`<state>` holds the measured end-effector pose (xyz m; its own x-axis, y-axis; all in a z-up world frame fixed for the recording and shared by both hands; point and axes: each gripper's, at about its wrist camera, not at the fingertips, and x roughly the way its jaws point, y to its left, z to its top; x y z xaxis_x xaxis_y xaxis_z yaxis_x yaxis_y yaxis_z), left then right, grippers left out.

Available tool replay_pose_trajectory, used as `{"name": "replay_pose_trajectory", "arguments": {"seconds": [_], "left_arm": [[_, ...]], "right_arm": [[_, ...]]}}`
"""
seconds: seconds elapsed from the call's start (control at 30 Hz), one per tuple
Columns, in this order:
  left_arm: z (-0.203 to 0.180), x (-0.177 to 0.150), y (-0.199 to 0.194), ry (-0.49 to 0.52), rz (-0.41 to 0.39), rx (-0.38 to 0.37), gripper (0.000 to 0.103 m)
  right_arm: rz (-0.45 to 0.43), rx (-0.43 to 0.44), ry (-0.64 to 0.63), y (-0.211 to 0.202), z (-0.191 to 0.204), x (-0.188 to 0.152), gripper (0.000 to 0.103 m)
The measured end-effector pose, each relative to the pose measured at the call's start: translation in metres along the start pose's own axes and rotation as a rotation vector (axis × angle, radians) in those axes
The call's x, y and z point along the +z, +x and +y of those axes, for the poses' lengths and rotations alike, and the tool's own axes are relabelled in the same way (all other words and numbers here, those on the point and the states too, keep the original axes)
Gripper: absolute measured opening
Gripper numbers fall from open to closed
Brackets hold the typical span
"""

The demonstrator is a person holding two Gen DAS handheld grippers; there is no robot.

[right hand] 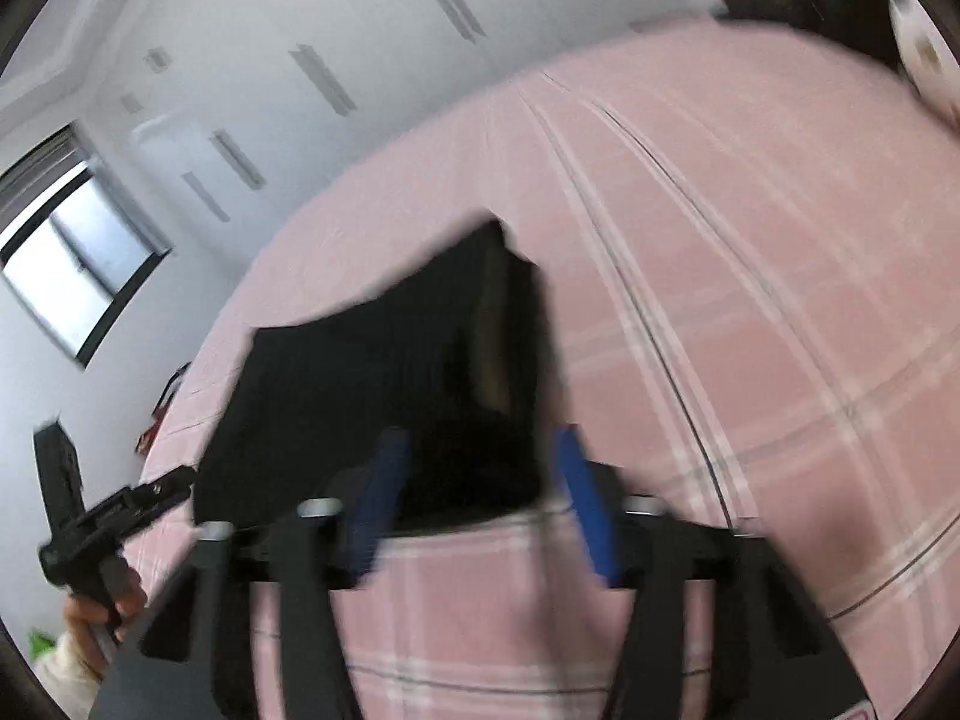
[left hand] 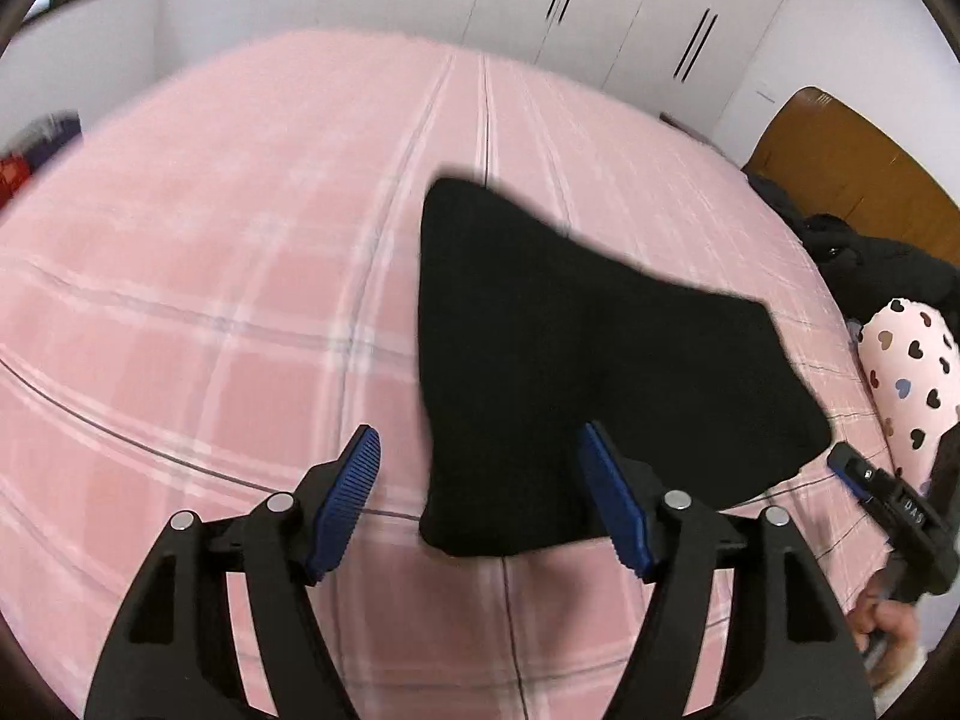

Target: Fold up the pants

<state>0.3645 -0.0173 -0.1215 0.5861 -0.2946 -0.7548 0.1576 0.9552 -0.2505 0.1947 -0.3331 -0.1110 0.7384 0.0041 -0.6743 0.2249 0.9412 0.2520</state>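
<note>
Black fabric, the pants (left hand: 576, 360), lies in a folded bundle on the pink plaid bedspread (left hand: 210, 300), a little toward 3 o'clock of the bed's middle in the left wrist view, its near edge just in front of both tools. The left gripper (left hand: 480, 498) stands wide open with the near corner of the bundle between its blue pads (left hand: 351, 504) but not pressed by them, so it holds nothing. The right gripper (right hand: 474, 498) is narrower yet also apart; the cloth's near edge sits in its gap, and through the blur no pad can be seen pressing on it, so it appears to hold nothing either. The likely trouble, as a judgement: the stack looks loose, one edge is raised at about 12 o'clock in the right wrist view, and a nudge from either tool could spill the layers or drag the bundle askew; a pinch on only the top layer would peel the fold open. Catching the bedspread along with the cloth is another risk. The left wrist view shows the bundle's full outline, a heart-print pillow (left hand: 912, 372) at 3 o'clock, a wooden headboard (left hand: 840, 156) and the other tool's tip. The right wrist view alone shows the raised, layered side of the fold, the window (right hand: 72, 252) at 9 o'clock, and a hand (right hand: 96, 606) gripping the left tool's handle.
</note>
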Motion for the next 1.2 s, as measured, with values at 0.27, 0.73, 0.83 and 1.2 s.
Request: {"name": "replay_pose_trajectory", "arguments": {"seconds": [0.27,0.73,0.83,1.2], "left_arm": [[-0.041,0.003,0.075,0.126,0.206,0.205,0.074],[-0.061,-0.008,-0.071,0.124,0.044,0.241,0.08],[-0.076,-0.019,-0.095,0.155,0.014,0.264,0.087],[-0.098,-0.092,-0.142,0.185,0.024,0.251,0.089]], "right_arm": [[0.175,-0.165,-0.076,0.07,0.001,0.006,0.0],[0.114,-0.22,-0.145,-0.041,0.069,-0.04,0.033],[0.098,-0.226,-0.15,-0.058,0.08,-0.055,0.048],[0.053,-0.255,-0.118,-0.123,0.09,-0.103,0.068]]}}
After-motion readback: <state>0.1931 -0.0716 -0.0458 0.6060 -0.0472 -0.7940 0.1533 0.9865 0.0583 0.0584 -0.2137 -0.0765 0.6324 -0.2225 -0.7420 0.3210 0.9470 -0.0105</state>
